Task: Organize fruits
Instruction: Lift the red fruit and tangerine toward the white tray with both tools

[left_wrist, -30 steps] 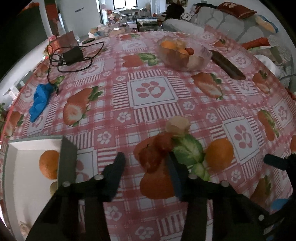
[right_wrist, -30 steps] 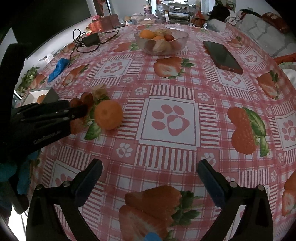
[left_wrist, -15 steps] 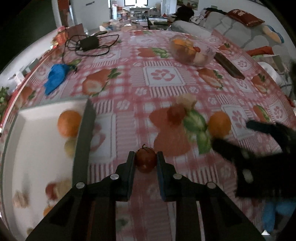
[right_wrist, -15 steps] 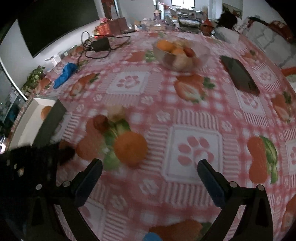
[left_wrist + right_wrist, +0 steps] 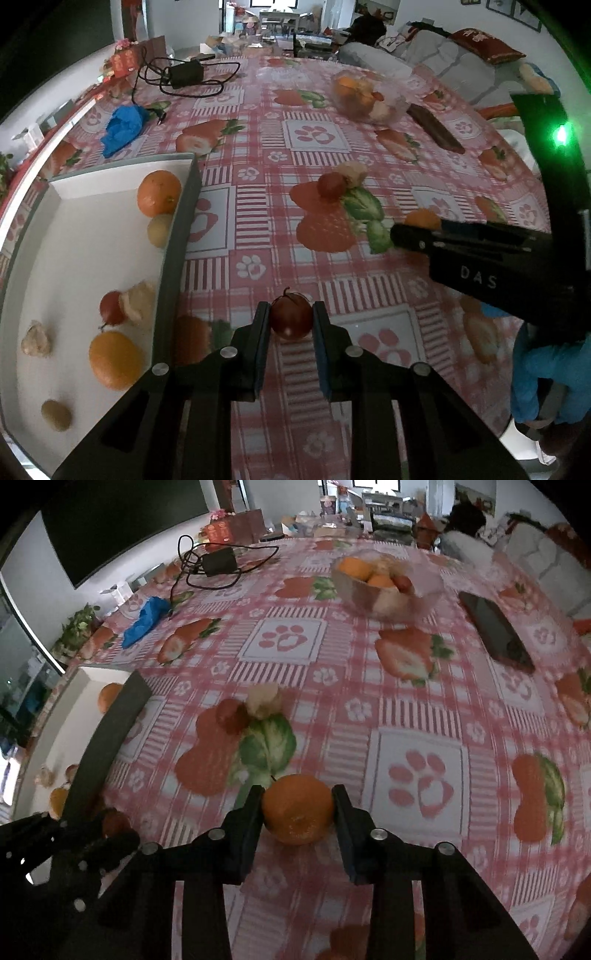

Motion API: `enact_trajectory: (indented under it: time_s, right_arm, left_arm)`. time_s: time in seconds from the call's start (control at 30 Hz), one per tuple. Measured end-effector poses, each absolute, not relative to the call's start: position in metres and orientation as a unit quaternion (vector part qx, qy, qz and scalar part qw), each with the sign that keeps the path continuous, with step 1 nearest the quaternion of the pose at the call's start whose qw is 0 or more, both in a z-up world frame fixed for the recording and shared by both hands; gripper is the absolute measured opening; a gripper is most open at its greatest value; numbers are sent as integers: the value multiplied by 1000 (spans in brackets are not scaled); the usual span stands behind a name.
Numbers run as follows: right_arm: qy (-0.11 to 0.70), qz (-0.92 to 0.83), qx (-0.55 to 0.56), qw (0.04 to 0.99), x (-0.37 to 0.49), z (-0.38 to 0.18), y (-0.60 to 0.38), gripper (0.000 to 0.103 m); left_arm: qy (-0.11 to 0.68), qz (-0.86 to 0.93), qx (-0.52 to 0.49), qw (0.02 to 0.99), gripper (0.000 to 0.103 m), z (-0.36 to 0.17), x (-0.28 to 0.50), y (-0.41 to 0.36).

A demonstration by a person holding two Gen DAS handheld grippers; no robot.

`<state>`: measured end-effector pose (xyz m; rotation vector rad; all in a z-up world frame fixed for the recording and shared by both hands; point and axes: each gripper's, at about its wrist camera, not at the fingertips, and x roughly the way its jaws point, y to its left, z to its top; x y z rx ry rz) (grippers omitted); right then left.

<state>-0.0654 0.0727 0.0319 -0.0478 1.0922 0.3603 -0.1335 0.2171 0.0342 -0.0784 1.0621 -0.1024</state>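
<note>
Ok so my left gripper [image 5: 291, 320] is clamped on a small red fruit [image 5: 291, 317], held over the cloth just right of the box [image 5: 74, 236]. That's the bit that matters: the box's dark wall [image 5: 176, 254] sits directly to the left, so I reckon it's a short sideways hop over that wall and then let go.

My right gripper [image 5: 298, 808] is pinched on an orange [image 5: 297, 808], and from there the box is well off to the left, past the left gripper. So the left goes first, I'd say.

Further out, one more red fruit [image 5: 331, 185] and a pale one [image 5: 354, 171] touch each other on the cloth, nearer my right side. The bowl [image 5: 384, 585] is at the far end.
</note>
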Motion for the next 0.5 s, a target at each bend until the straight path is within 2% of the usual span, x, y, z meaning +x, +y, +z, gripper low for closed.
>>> enact_trajectory:
  time_s: [0.5]
  right_arm:
    - [509,185,-20,840,-108,64,78,38]
  left_arm:
    - [462,-43,-38,885,25,84,-171,237]
